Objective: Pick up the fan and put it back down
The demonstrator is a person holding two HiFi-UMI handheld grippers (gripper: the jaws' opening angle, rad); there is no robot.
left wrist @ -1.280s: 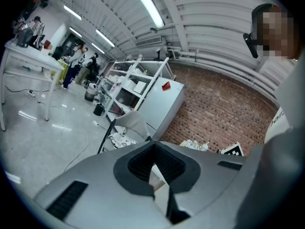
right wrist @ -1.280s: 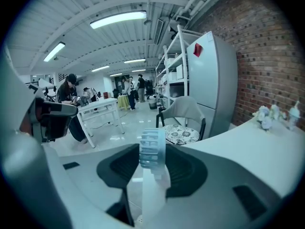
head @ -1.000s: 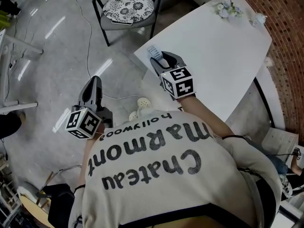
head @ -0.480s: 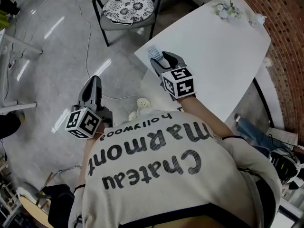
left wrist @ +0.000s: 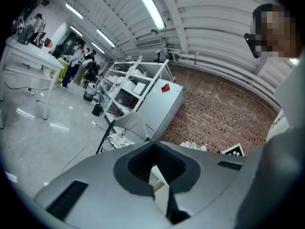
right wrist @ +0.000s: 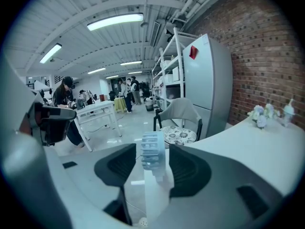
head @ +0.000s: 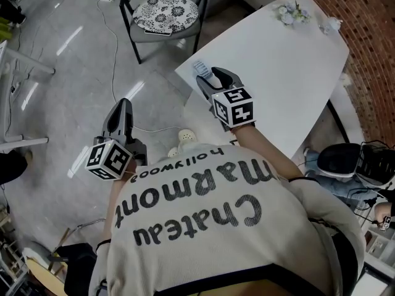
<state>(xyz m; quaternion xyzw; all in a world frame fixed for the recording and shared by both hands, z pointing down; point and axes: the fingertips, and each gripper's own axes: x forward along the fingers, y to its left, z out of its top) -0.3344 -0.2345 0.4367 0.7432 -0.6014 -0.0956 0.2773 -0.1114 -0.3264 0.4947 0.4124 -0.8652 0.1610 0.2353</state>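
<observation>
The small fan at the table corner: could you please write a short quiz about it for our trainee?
1. True or false: the fan lies on the chair seat.
2. What stands between the jaws of the right gripper? A the fan; B a bunch of flowers; C nothing.
3. What does the left gripper hold?
Key: 1 false, it stands on the corner of the white table. 2 A, with the jaws opening and a gap on either side of it. 3 Nothing; its jaws are together, over the floor.
</observation>
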